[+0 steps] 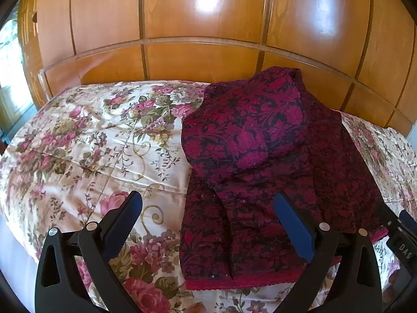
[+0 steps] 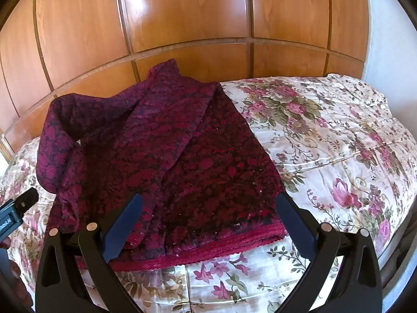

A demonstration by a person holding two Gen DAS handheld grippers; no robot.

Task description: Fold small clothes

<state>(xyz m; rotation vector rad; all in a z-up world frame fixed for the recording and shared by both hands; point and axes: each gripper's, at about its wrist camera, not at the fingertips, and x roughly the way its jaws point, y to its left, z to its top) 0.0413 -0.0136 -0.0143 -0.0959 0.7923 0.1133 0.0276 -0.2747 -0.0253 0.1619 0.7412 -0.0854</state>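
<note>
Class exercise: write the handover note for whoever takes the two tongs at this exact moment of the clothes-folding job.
Left tongs: open, empty, hovering over the near left part of the garment.
Right tongs: open, empty, above the near hem.
The dark red patterned garment lies on the floral bedspread, its red-trimmed hem toward you and its far end by the wooden panelling.
Done: both sides appear folded inward, leaving a long narrow shape; the far left part sits bunched up, not flat.
Left: flatten that bunched part, then probably fold the length over into a compact bundle.
</note>
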